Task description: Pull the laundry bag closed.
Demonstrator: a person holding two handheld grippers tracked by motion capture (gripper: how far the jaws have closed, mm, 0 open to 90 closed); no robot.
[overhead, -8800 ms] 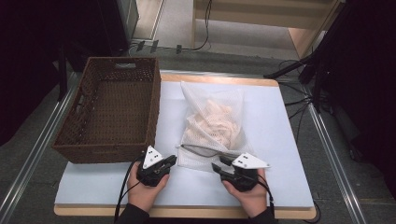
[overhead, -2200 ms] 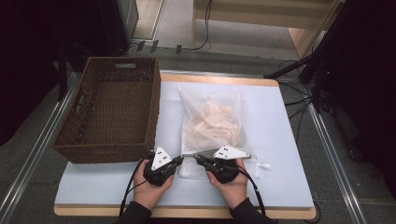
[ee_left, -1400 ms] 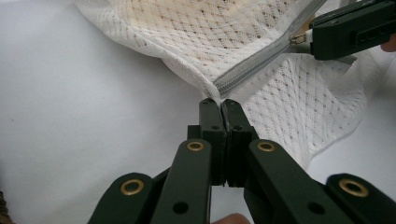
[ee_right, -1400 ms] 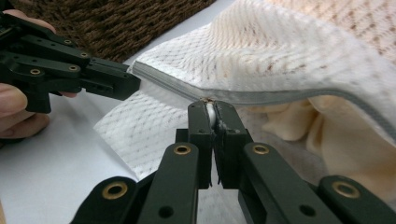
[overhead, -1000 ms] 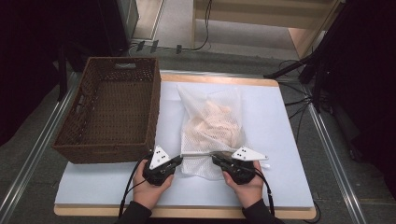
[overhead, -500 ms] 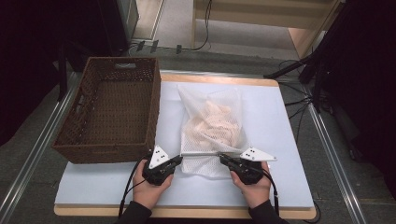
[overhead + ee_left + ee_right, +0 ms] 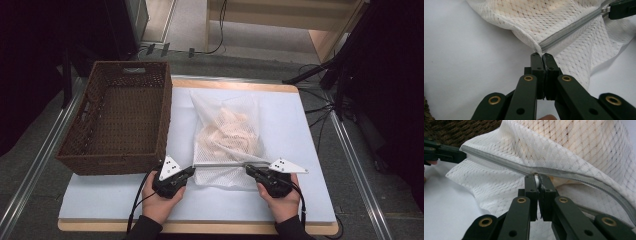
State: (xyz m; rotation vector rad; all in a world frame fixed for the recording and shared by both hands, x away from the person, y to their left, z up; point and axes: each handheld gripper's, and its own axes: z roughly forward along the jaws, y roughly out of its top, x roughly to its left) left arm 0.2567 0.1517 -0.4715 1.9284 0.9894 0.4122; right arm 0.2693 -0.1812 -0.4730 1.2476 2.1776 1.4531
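- Table point(image 7: 310, 150): pale blue top, wooden edge.
- Floor point(image 7: 190, 30): grey carpet beyond the table's far edge, crossed by black cables point(image 7: 220, 47).
- Wooden furniture point(image 7: 300, 20): past the far right corner.
- Metal rails point(image 7: 35, 170): along both sides.

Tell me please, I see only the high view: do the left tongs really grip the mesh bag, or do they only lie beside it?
Observer: In the left gripper view, the left tongs are shut on a corner of the mesh bag, right where the grey zipper ends.
Operator: And the right tongs, what do they hold?
Observer: The right gripper view shows the right tongs shut on a small white zipper pull.
Operator: Is the zipper closed on both sides of it?
Observer: Towards the left tongs it looks closed. On the other side its two tapes seem parted, with peach cloth showing between.
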